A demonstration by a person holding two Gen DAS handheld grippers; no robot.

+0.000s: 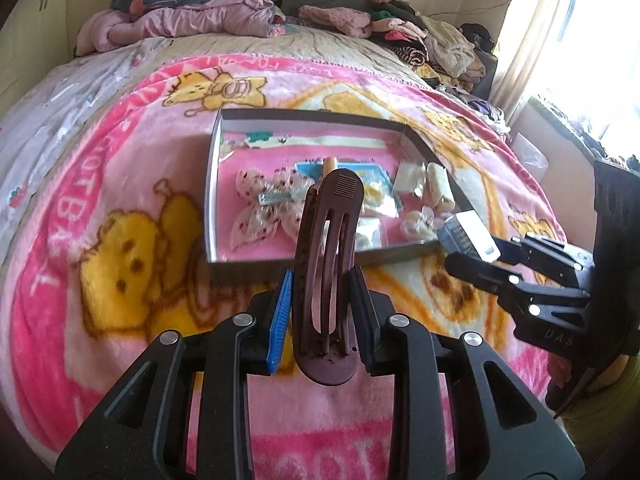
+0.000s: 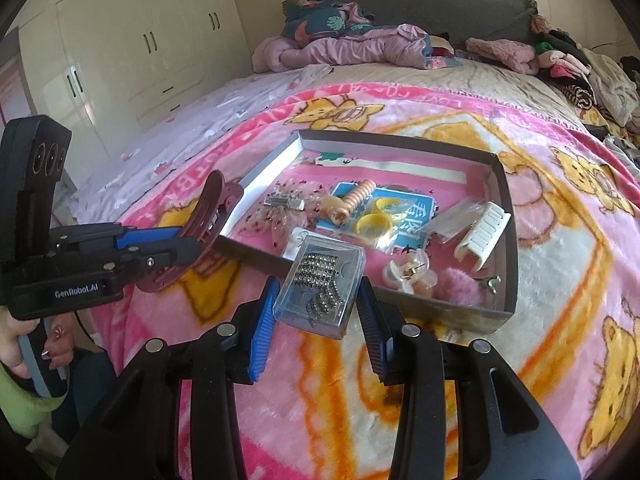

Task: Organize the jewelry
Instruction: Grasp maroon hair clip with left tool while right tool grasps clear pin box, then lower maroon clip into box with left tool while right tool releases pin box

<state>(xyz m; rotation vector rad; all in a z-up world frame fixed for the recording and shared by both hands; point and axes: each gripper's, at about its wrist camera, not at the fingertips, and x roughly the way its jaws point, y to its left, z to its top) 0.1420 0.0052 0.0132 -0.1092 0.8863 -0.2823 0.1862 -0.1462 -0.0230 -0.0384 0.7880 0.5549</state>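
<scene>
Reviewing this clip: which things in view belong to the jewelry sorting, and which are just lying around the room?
Part of the job:
- brown hair clip, held in the left gripper
- clear case of rhinestone pieces, held in the right gripper
- shallow box holding the white comb clip and yellow rings

Just lying about:
- pink blanket
- clothes pile
- wardrobe

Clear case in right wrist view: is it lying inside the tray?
No, the clear case is clamped in the right hand-held gripper, raised at the tray's near edge.
</scene>
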